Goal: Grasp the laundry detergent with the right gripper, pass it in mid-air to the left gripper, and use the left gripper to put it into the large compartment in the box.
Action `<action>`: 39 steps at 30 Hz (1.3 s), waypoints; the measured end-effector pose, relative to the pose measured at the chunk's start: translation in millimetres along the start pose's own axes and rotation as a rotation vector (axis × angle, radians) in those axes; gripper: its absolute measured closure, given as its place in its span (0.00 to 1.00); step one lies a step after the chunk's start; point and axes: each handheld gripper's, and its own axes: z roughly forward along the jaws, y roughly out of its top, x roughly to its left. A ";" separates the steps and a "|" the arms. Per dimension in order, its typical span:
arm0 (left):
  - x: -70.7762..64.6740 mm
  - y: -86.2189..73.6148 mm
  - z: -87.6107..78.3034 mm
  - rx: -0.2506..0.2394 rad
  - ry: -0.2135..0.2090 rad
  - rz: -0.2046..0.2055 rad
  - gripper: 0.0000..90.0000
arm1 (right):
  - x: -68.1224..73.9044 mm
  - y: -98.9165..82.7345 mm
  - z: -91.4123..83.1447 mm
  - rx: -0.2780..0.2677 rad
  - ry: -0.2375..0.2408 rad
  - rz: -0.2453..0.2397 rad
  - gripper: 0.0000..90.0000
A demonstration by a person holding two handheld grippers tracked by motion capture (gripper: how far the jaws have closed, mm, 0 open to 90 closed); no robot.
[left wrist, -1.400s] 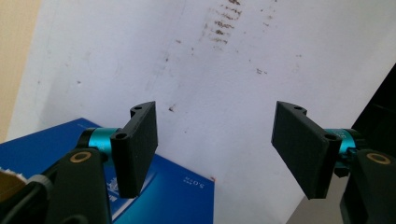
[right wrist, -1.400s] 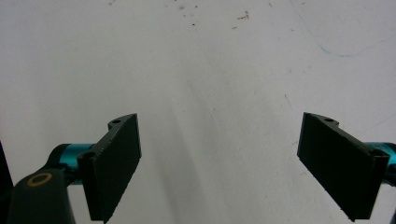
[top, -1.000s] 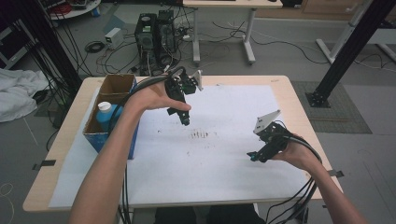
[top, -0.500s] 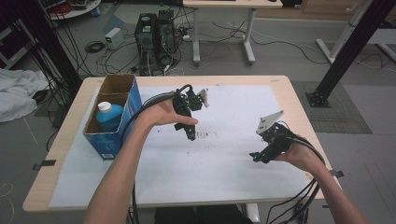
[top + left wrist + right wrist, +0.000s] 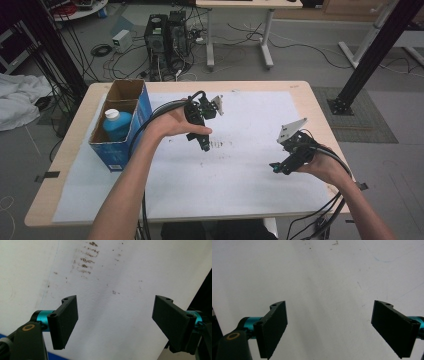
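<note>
My left gripper (image 5: pixel 204 145) hangs over the middle of the white paper sheet (image 5: pixel 235 175), pointing down beside a patch of dark smudges (image 5: pixel 216 145). In the left gripper view its jaws stand wide apart around nothing (image 5: pixel 115 320), and the smudges (image 5: pixel 85 260) lie ahead on the paper. My right gripper (image 5: pixel 276 169) hovers low over the sheet's right part, held in a hand. Bare paper fills the wide space between its jaws (image 5: pixel 329 327). A blue cardboard box (image 5: pixel 120 125) at the table's left holds a blue bottle (image 5: pixel 116 125) with a white cap.
The wooden table (image 5: pixel 320 107) is mostly covered by the paper sheet. The box stands near the left edge, its far compartment open. Beyond the table are computer towers (image 5: pixel 167 35), cables on the floor and a black frame leg (image 5: pixel 370 55).
My left gripper has moved right, away from the box, and come down toward the smudged spot on the paper. The right gripper has stayed where it was.
</note>
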 end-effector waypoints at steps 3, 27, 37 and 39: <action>-1.3 -2.4 -1.7 0.000 0.003 -0.003 0.23 | 1.5 2.4 -4.1 0.008 -0.008 -0.006 0.14; -10.4 -9.0 -10.4 -0.017 0.022 -0.004 0.23 | 12.9 9.4 -9.9 0.006 -0.024 -0.018 0.14; -12.4 -11.4 -6.5 -0.009 0.017 -0.002 0.23 | 13.6 7.6 -7.5 0.009 -0.023 -0.013 0.14; -12.0 -12.3 -6.9 -0.013 0.017 0.002 0.23 | 14.2 7.7 -7.6 0.009 -0.021 -0.017 0.14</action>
